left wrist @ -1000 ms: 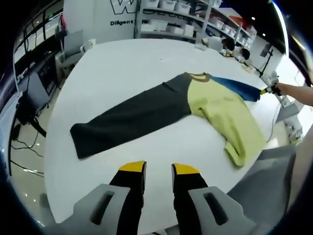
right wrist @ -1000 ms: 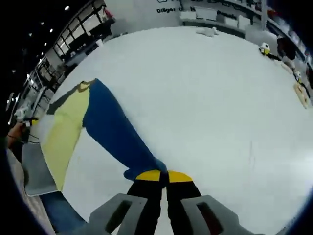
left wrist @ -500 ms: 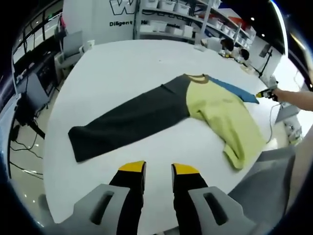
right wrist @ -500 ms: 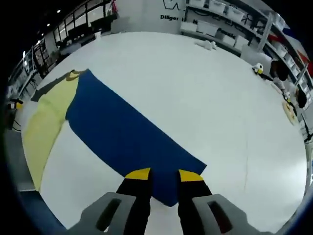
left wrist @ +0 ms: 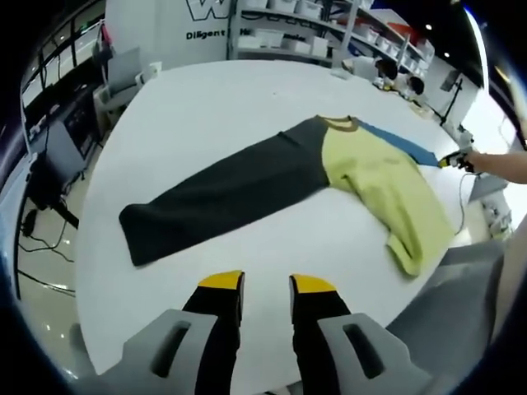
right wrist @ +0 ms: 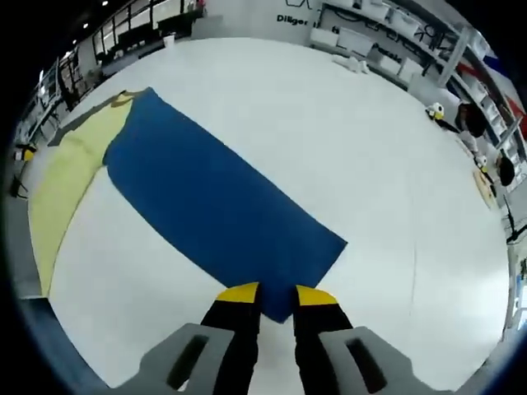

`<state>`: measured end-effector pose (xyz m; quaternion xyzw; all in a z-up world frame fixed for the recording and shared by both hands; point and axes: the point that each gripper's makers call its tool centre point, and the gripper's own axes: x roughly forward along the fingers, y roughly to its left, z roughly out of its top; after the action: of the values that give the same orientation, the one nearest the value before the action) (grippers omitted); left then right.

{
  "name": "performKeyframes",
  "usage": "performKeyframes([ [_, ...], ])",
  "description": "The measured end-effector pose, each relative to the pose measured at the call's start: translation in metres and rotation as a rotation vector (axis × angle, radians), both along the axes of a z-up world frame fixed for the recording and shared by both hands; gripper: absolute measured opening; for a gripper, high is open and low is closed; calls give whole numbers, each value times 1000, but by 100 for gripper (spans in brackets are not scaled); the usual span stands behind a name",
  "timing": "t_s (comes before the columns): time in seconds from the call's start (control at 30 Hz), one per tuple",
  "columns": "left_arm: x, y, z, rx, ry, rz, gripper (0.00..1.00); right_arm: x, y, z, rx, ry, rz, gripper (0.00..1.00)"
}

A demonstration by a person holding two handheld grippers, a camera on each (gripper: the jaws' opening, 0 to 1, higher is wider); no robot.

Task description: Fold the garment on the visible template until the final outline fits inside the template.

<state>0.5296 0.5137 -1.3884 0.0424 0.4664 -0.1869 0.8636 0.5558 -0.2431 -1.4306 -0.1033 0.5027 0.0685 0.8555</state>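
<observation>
Currently: garment (left wrist: 329, 169) spread flat on white table (left wrist: 206, 107), sleeves outstretched for folding; left gripper (left wrist: 266, 285) parted, empty, short of dark sleeve (left wrist: 218, 197); right gripper (right wrist: 275, 292) parted at blue sleeve (right wrist: 218, 210) cuff.

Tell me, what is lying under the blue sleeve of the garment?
The blue sleeve lies flat on the white table, spread out from the yellow body. Nothing else shows around its edges; the table directly beneath it is covered, so that part cannot be checked.
</observation>
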Motion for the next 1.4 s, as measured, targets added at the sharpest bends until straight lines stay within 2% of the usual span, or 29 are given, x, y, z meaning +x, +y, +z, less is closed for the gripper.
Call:
performKeyframes([
  [0.1, 10, 8, -8, 43, 14, -14, 22, 3, 1, 2, -12, 9, 11, 11],
  [0.13, 13, 9, -9, 48, 18, -16, 23, 1, -6, 4, -65, 32, -7, 12],
  [0.17, 20, 10, -8, 57, 12, -21, 23, 2, -7, 7, -83, 38, -2, 10],
  [0.2, 26, 10, -7, 61, 6, -25, 23, 13, 3, 15, -57, -15, 14, 8],
  [0.3, 43, 5, -6, 64, -10, -53, 25, 30, 17, 18, -60, -39, 67, 15],
  [0.37, 59, -2, -7, 74, -30, -90, 27, 46, 37, 21, -34, -79, 129, 18],
  [0.57, 113, -46, -10, 65, -92, -225, 32, 92, 100, 22, 38, -162, 257, 27],
  [0.7, 145, -80, -18, 72, -112, -324, 32, 116, 143, 17, 78, -185, 322, 32],
  [0.83, 173, -107, -31, 104, -118, -419, 34, 138, 187, 6, 120, -171, 389, 33],
  [1.0, 199, -133, -39, 132, -125, -485, 36, 164, 216, -10, 124, -146, 461, 32],
  [1.13, 213, -141, -48, 144, -106, -486, 35, 174, 227, -18, 117, -114, 487, 27],
  [1.2, 214, -140, -58, 175, -69, -506, 29, 178, 230, -17, 125, -117, 481, 23],
  [1.23, 212, -153, -54, 100, -78, -538, 29, 179, 231, -16, 130, -112, 475, 22],
  [1.27, 219, -146, -54, 125, -84, -483, 29, 180, 233, -17, 129, -107, 482, 18],
  [1.33, 220, -146, -53, 125, -83, -483, 27, 180, 239, -17, 117, -109, 522, 12],
  [1.4, 220, -145, -53, 133, -86, -498, 13, 186, 240, -17, 118, -117, 508, 9],
])
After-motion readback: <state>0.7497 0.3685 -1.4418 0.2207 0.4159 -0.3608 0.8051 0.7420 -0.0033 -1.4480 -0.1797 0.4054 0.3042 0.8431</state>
